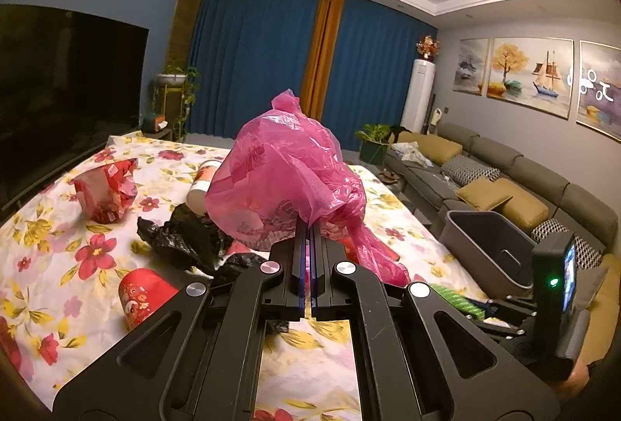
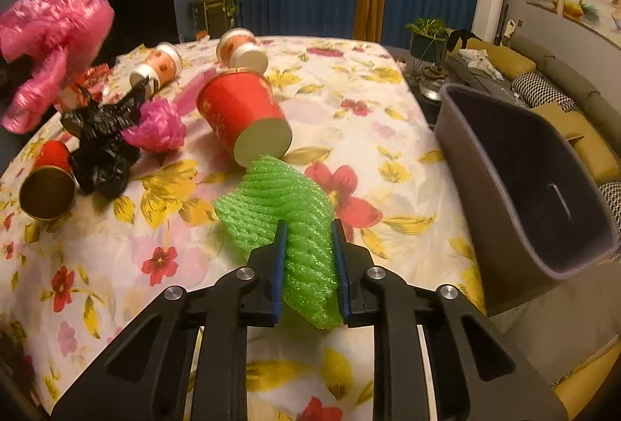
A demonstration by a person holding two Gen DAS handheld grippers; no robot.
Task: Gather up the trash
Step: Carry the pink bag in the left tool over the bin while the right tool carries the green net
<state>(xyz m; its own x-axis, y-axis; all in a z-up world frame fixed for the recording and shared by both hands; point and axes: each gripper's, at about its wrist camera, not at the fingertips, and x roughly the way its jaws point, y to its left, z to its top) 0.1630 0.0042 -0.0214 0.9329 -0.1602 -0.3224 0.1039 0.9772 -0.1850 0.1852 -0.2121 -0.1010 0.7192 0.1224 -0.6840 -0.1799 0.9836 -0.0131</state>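
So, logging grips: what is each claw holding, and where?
Left claw: pink plastic bag, by its gathered end. Right claw: green foam net, near end.

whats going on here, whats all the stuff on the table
A person is collecting trash off a flowered tablecloth with two tools. The left hand-held gripper is shut on a pink plastic bag. The right hand-held gripper is closed around a green foam net. A grey bin stands at the table's right edge; cups and bags are still scattered.

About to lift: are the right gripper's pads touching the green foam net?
Touching. The right wrist view shows both blue pads of the right gripper pressed against the green foam net, which pinches in between them.
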